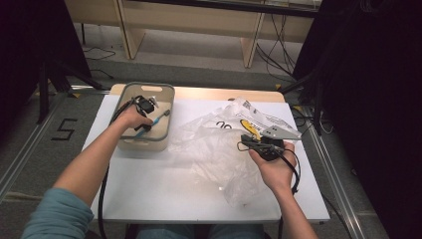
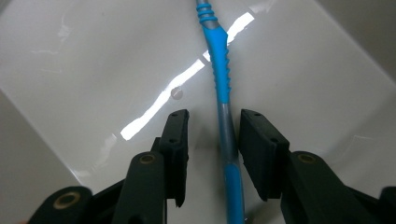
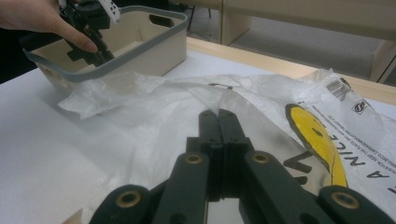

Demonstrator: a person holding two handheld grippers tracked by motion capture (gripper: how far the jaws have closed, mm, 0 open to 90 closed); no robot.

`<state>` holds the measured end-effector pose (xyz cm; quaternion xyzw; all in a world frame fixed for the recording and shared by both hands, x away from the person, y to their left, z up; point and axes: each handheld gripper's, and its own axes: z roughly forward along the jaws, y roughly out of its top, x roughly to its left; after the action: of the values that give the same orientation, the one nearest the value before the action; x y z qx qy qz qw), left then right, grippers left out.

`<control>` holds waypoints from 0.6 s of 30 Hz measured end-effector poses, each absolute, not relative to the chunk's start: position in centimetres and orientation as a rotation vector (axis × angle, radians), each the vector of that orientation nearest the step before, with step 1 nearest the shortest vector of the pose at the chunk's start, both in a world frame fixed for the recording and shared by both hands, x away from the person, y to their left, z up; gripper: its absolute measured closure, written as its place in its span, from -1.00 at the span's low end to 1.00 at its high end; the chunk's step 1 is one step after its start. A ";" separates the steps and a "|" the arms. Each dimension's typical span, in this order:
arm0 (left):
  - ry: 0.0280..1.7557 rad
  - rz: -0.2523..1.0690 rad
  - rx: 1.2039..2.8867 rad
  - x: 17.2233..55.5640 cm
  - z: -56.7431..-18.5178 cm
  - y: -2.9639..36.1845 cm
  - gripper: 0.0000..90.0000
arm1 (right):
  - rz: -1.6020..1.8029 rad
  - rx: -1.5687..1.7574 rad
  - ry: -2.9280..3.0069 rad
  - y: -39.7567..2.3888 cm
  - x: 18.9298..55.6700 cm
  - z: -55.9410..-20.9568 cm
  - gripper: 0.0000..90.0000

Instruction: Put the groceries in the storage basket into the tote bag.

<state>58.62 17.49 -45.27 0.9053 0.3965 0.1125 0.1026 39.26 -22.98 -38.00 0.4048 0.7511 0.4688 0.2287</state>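
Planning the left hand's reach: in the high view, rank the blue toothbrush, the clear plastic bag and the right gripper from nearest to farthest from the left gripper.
1. Blue toothbrush: inside the beige tub, right at the left gripper.
2. Clear plastic bag: crumpled mid-table, right of the tub.
3. Right gripper: beyond the bag's middle, on the table's right side.

Left gripper [image 2: 212, 140]: black jaws, flat pads, brass-coloured pivot pins, black cable; right gripper [image 3: 218, 122]: matching black jaws, grey three-cornered plate [image 1: 281, 132]; teal sleeve [image 1: 58, 215] on left arm.
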 end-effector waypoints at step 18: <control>1.173 0.289 2.660 58.8 -45.3 17.8 0.50 | 1.291 1.117 2.068 -23.0 39.3 -38.0 1.00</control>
<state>58.78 17.78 -45.29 0.9050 0.3990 0.0984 0.1097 39.28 -23.03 -38.03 0.4055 0.7509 0.4689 0.2279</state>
